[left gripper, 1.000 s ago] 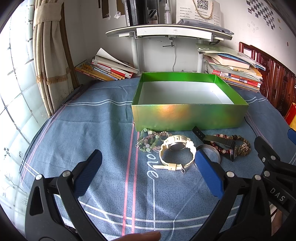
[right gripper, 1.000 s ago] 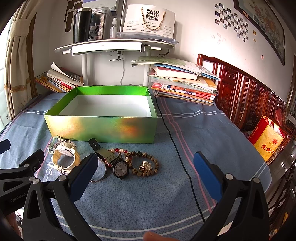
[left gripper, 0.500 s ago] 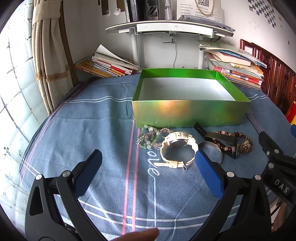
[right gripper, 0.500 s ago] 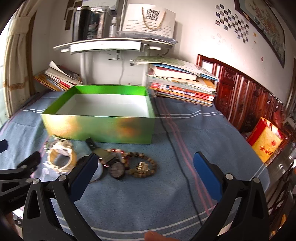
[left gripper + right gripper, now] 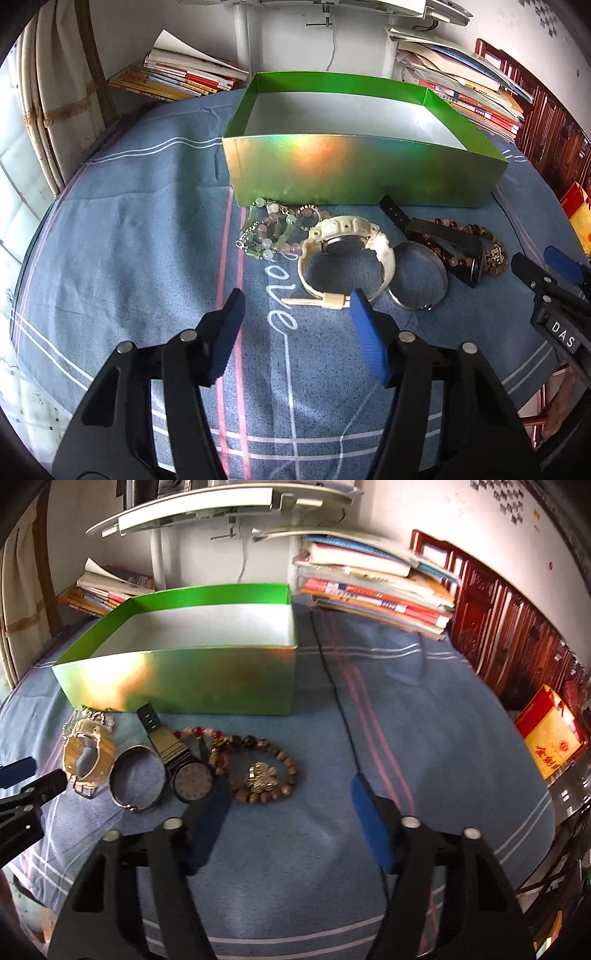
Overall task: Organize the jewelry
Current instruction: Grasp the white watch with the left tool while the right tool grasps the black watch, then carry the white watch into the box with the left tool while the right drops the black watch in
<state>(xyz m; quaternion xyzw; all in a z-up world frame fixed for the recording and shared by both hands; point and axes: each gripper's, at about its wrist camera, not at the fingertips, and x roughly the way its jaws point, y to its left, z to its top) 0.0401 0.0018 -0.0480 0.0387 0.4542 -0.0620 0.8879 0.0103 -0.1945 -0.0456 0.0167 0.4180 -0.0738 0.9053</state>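
A shiny green box (image 5: pixel 362 173) (image 5: pixel 192 679) with a white inside stands on the blue cloth. In front of it lies a row of jewelry: a pale bead bracelet (image 5: pixel 271 234), a cream watch (image 5: pixel 345 258) (image 5: pixel 86 751), a silver bangle (image 5: pixel 419 278) (image 5: pixel 138 777), a black watch (image 5: pixel 443 240) (image 5: pixel 184 766) and a brown bead bracelet (image 5: pixel 491 254) (image 5: pixel 264 771). My left gripper (image 5: pixel 297 306) hovers just short of the cream watch, jaws closing with nothing between them. My right gripper (image 5: pixel 290 794) hovers near the brown bracelet, jaws closing on nothing.
Book stacks (image 5: pixel 184 75) (image 5: pixel 376 587) lie behind the box on both sides. A white shelf post (image 5: pixel 242 35) stands at the back. A black cable (image 5: pixel 341 709) runs across the cloth right of the box. A red-yellow bag (image 5: pixel 550 738) sits at the bed's right edge.
Both grippers have tilted downward and come closer to the jewelry. The jaws of both have narrowed from wide apart to about half as wide.
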